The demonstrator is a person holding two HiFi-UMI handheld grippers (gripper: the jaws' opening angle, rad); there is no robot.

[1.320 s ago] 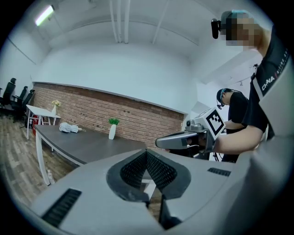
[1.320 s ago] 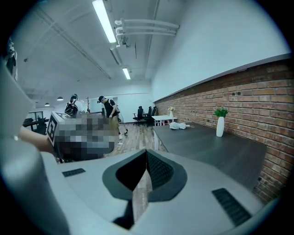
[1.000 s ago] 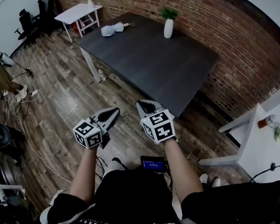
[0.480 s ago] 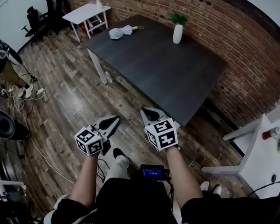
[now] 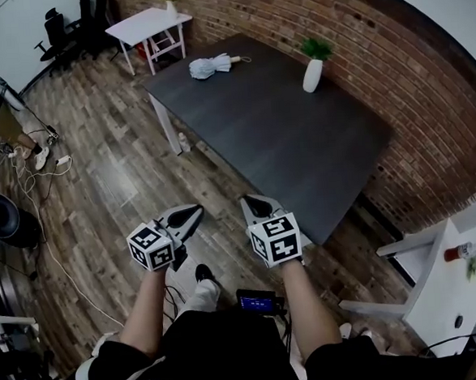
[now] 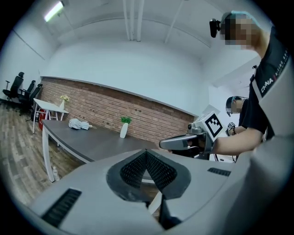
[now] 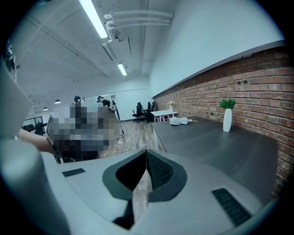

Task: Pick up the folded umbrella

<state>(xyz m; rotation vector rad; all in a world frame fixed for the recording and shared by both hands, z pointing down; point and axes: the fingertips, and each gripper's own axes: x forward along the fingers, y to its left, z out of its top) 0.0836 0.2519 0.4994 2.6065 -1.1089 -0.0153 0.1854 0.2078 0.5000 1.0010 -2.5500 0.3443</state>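
A pale folded umbrella lies at the far left end of a long dark table; it shows small in the left gripper view and in the right gripper view. Both grippers hang over the wooden floor in front of the table's near end, far from the umbrella. My left gripper is shut with nothing in it. My right gripper is shut too, its pads meeting with nothing between them. The right gripper also appears in the left gripper view.
A white vase with a green plant stands at the table's far edge by the brick wall. A small white table and office chairs lie beyond. Cables trail over the floor at left. White furniture stands at right.
Both grippers have moved forward toward the table together with the person. The table and umbrella sit lower and nearer in the head view. Both grippers stay shut.
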